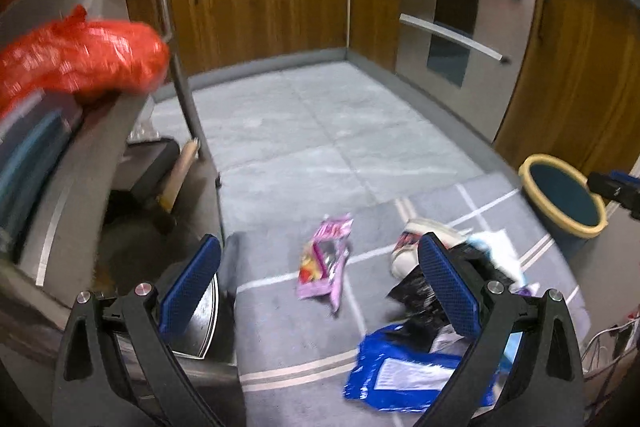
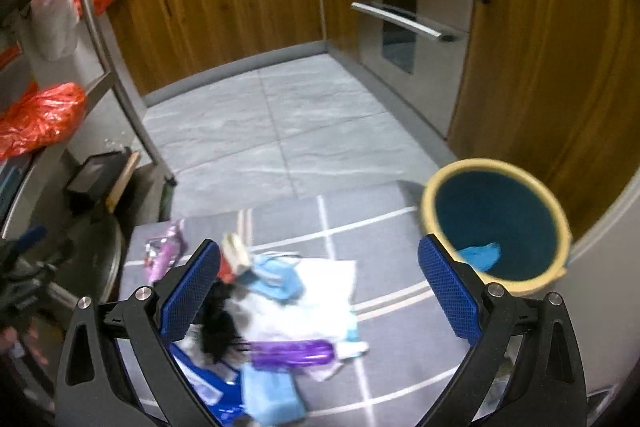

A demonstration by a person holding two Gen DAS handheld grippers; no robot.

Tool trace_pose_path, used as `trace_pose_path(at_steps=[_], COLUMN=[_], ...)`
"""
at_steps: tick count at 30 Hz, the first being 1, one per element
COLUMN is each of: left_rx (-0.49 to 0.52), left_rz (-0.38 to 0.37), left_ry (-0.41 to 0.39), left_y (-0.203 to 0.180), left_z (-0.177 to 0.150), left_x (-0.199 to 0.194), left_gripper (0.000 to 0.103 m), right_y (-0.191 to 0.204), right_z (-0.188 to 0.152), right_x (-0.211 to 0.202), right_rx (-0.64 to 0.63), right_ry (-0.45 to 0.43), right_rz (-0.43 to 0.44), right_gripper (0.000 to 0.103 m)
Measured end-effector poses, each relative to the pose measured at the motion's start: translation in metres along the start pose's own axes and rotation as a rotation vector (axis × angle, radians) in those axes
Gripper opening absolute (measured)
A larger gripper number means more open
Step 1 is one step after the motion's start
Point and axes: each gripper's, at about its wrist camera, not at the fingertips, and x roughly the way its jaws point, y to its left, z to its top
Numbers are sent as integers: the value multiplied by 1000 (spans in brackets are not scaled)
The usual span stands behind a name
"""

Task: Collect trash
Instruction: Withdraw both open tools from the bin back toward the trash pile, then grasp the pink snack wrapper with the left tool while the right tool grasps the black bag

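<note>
Jaws wide, purple bottle flat, long axis left-right.

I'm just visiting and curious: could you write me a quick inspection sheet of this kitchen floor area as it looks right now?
Surface: grey mat with white lines, lying on grey floor tiles.
Job's things: pink wrapper lying apart; blue bag, black plastic, white paper and purple wrapper heaped together; bin with yellow rim holds one blue scrap.
Clutter: orange bags on the shelf rack.
Tongs: left tongs open, empty; right tongs open, empty, above the heap.
Cables: white wires at the far right edge.
Surroundings: wooden cabinets, built-in oven.
</note>
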Motion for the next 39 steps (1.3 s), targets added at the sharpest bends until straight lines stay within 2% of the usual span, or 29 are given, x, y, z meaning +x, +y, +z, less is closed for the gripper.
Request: trace_pose_path(at_steps=[4, 8, 12, 15, 22, 30, 33, 35, 36, 38, 39], left_rx=[52, 90, 44, 27, 73, 17, 7, 0, -1, 6, 15], left_rz=[8, 4, -16, -1, 65, 75, 54, 35, 24, -3, -12], left_ry=[60, 88, 137, 162, 217, 271, 317, 339, 348, 362, 366], left_y=[0, -4, 2, 7, 9, 21, 21, 21, 20, 17, 15], left_z=[-5, -4, -5, -6, -17, -18, -20, -21, -22, -22, -23], left_x=[27, 49, 77, 95, 124, 148, 160, 165, 166, 167, 168], left_gripper=[97, 97, 97, 97, 97, 96, 79, 60, 55, 35, 29], right_y=[17, 34, 50, 57, 56, 58, 59, 60, 61, 62, 63], right_z=[-3, -3, -5, -7, -13, -13, -14, -14, -15, -16, -17], right_x=[17, 31, 41, 48, 61, 70, 71, 70, 69, 69, 70], right_rx=[22, -2, -68, -94, -84, -83, -81, -85, -90, -95, -96], right_ry=[46, 65, 80, 97, 156, 183, 195, 197, 197, 202, 209], right_rz=[29, 40, 47, 57, 90, 105, 125, 138, 146, 162, 172], right_gripper=[98, 98, 98, 98, 98, 98, 98, 98, 98, 98, 96])
